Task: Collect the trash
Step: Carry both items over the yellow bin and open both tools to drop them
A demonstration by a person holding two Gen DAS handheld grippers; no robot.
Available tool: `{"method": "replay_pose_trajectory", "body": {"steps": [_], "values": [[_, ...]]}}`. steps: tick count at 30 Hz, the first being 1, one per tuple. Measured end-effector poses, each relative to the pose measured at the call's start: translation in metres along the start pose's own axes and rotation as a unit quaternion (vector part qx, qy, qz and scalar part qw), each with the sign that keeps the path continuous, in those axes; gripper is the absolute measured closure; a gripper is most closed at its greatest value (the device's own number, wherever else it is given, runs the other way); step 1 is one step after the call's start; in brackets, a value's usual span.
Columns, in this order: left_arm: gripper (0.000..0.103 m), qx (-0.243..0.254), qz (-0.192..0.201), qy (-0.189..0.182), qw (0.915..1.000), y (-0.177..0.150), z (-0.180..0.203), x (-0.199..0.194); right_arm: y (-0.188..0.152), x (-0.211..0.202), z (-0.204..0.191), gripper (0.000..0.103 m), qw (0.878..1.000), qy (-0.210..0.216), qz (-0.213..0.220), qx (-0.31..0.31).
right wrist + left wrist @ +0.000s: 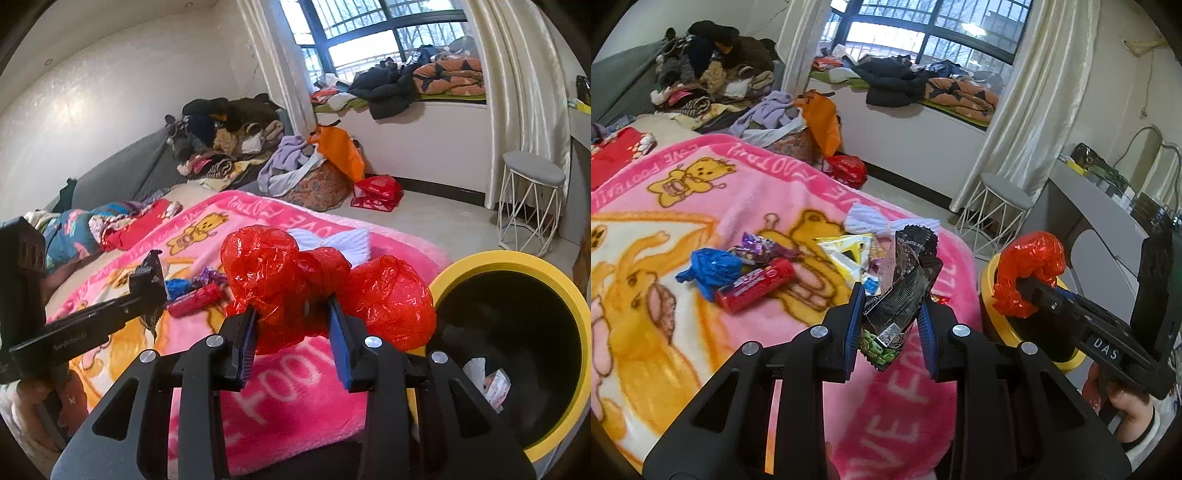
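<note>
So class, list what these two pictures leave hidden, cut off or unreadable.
- Yellow bin: in the left wrist view, mostly behind the red plastic bag and right claw.
- Bin's bottom: too dark in the right wrist view.
- Black wrapper: print too small; in the right wrist view the left claw hides it.

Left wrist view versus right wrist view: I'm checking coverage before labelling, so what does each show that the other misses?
Only the left wrist view shows the black snack wrapper face-on in the left gripper, plus the yellow-white packet. Only the right wrist view looks into the yellow-rimmed bin, where white trash lies. Both show the red plastic bag in the right gripper, the red tube and the pink blanket.
</note>
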State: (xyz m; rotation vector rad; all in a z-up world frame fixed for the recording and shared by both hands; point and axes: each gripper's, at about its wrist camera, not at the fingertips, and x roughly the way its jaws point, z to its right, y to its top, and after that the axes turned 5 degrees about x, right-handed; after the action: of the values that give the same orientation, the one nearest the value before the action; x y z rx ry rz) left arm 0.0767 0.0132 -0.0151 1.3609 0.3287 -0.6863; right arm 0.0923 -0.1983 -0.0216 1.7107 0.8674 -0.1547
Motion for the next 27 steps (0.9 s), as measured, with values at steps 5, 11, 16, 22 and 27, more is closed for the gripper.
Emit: {"method": "replay_pose_trajectory", "body": {"steps": [5, 11, 16, 22, 27], "values": [[0.082, 0.009, -0.001, -0.009, 0.9999, 0.002, 0.012, 0.005, 0.004, -0.006, 0.013, 0.070, 1.000, -0.011, 0.010, 0.015], [0.081, 0.026, 0.001, -0.023, 0.9994, 0.007, 0.029, 0.012, 0.008, -0.011, 0.030, 0.070, 0.999, -0.032, 0.018, 0.033], [0.081, 0.041, -0.001, -0.040, 0.9984, 0.009, 0.047, 0.019, 0.009, -0.016, 0.044, 0.070, 0.997, -0.052, 0.027, 0.045], [0.081, 0.056, -0.001, -0.059, 0.9967, 0.011, 0.066, 0.027, 0.009, -0.022, 0.062, 0.070, 0.995, -0.069, 0.034, 0.061], [0.081, 0.069, 0.001, -0.073, 0.9950, 0.015, 0.083, 0.034, 0.008, -0.026, 0.073, 0.070, 0.993, -0.082, 0.039, 0.075]]}}
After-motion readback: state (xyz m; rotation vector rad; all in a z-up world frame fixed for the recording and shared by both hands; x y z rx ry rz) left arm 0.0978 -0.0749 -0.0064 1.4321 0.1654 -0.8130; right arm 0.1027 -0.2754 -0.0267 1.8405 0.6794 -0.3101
